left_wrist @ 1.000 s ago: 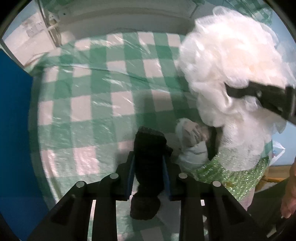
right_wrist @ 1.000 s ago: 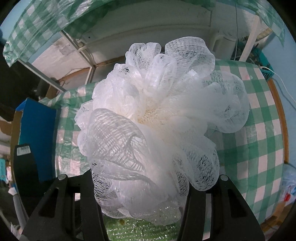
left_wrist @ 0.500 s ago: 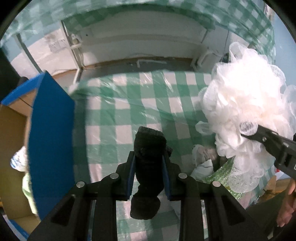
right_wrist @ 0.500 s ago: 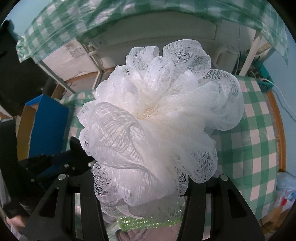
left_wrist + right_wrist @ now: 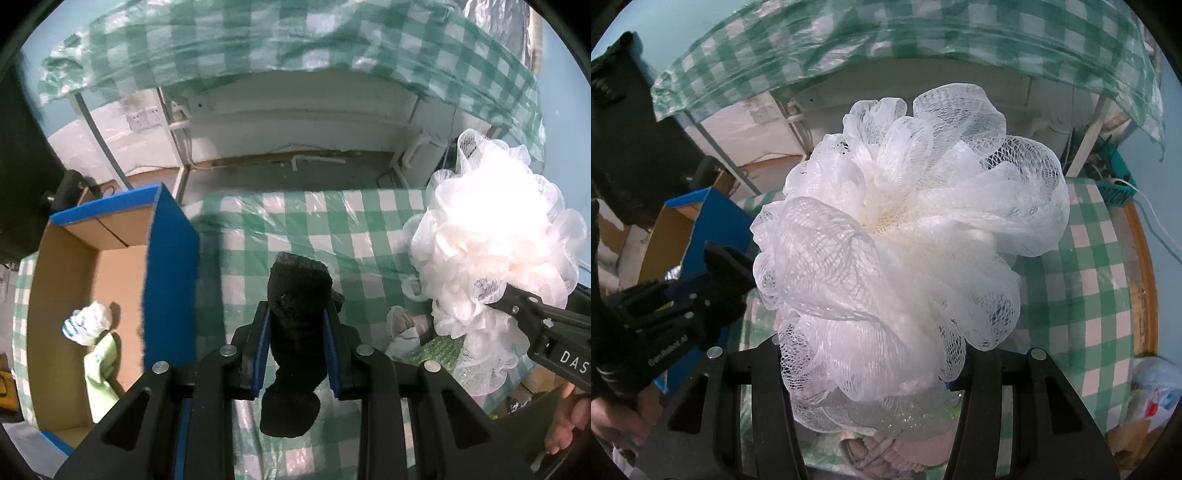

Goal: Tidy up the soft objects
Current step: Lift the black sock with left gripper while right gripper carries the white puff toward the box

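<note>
Above green-checked tablecloth (image 5: 295,229), beside blue box (image 5: 170,280): left gripper (image 5: 297,343) clamped on black sock (image 5: 295,332), right gripper (image 5: 871,373) pinching white mesh pouf (image 5: 905,240).

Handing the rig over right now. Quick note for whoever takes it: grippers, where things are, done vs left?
Left hand-held gripper: shut on the black sock, raised above the checked tablecloth, just right of the blue cardboard box.
Right hand-held gripper: shut on the white mesh bath pouf, also held up off the table.
Done: a white-and-blue bundle and a light green cloth already lie in the box.
Left: drop the sock and the pouf in the box. More soft items remain on the table: a white cloth and a sparkly green piece.
</note>
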The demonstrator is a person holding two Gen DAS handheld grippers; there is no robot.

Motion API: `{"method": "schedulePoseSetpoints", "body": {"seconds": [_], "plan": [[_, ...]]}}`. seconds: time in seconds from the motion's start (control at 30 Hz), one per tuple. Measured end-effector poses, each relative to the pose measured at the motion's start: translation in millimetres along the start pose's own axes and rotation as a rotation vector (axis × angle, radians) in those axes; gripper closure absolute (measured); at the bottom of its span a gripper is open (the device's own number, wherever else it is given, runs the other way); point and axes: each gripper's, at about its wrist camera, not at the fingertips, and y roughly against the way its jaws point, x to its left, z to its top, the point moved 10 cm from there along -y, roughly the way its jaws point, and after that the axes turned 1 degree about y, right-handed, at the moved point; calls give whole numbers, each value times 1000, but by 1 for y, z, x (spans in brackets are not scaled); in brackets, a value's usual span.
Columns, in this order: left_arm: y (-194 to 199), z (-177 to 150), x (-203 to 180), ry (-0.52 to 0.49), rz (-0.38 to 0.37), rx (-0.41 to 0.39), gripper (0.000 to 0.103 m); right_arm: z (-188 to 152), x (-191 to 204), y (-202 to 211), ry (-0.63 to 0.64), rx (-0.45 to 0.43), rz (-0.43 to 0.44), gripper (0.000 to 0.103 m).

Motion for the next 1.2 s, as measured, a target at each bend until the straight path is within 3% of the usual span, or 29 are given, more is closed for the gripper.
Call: {"method": "schedulePoseSetpoints", "body": {"seconds": [0.57, 1.2], "plan": [[29, 12, 38, 31, 53, -74, 76, 9, 21, 14, 38, -33, 32, 54], [50, 8, 91, 119, 84, -107, 76, 24, 75, 16, 91, -63, 103, 57]]}}
